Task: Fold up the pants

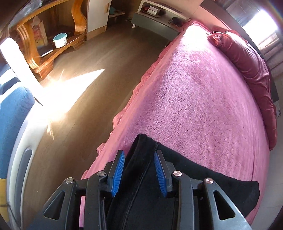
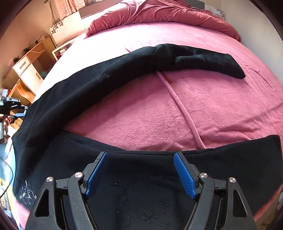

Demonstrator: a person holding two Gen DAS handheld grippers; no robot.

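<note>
Black pants [image 2: 99, 83] lie on a pink blanket-covered bed [image 2: 203, 106]. One leg curves away to the far right, its end at the upper right. The wide upper part lies at the near edge under my right gripper [image 2: 140, 155], which is open with its blue pads above the black cloth. In the left wrist view a corner of the pants [image 1: 194, 169] lies on the bed edge. My left gripper [image 1: 139, 154] is open with a raised fold of the black cloth between its fingers, not clamped. The left gripper also shows in the right wrist view [image 2: 16, 109] at the far left.
A dark red duvet [image 2: 159, 12] is bunched at the head of the bed. A raised pink seam [image 2: 180, 106] runs across the blanket. Left of the bed is wooden floor [image 1: 84, 70], a wooden shelf unit [image 1: 44, 40] and a grey cabinet [image 1: 155, 24].
</note>
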